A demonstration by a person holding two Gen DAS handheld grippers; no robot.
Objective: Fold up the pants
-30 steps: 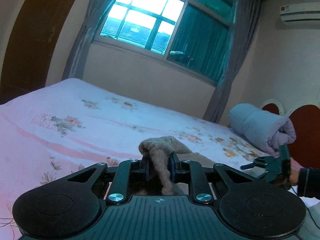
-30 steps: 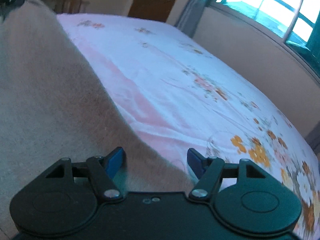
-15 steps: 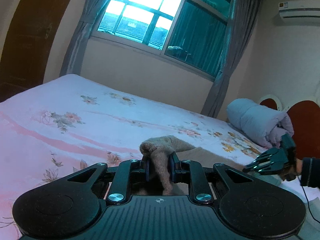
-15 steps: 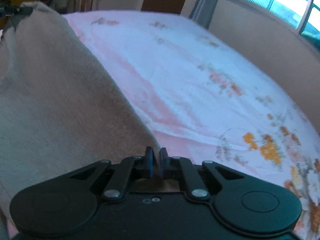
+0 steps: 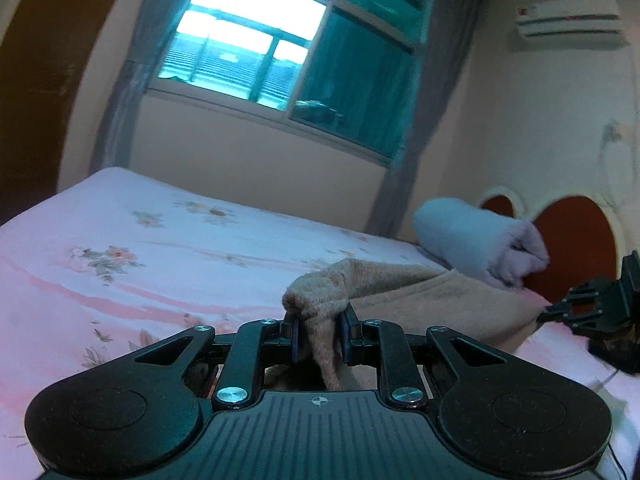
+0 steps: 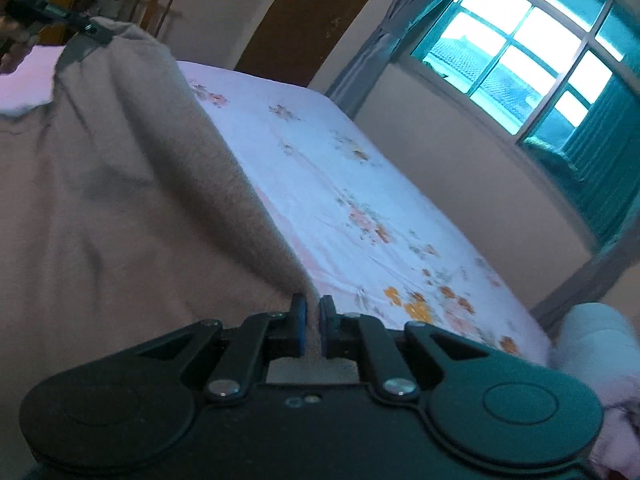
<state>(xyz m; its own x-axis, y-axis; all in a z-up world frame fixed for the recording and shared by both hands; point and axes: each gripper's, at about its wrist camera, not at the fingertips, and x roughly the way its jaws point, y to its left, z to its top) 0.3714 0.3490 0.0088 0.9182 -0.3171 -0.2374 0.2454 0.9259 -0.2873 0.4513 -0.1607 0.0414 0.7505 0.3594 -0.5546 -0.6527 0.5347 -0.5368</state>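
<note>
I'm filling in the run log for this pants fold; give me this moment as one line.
stage: lifting | left gripper: shut on pants | right gripper: shut on pants edge | pants: stretched between both above bed

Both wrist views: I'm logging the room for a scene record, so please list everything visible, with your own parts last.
pants: one, beige, on the bed, lifted at two ends
bed: one, white-pink floral sheet
rolled blanket: one, pale blue, by the headboard
headboard: one, red-brown, behind the blanket
window: one, teal panes, grey curtains
air conditioner: one, white, high on wall
chair: one, wooden, far corner
left gripper: black, fingers clamping pants
right gripper: black, fingers shut on pants edge
</note>
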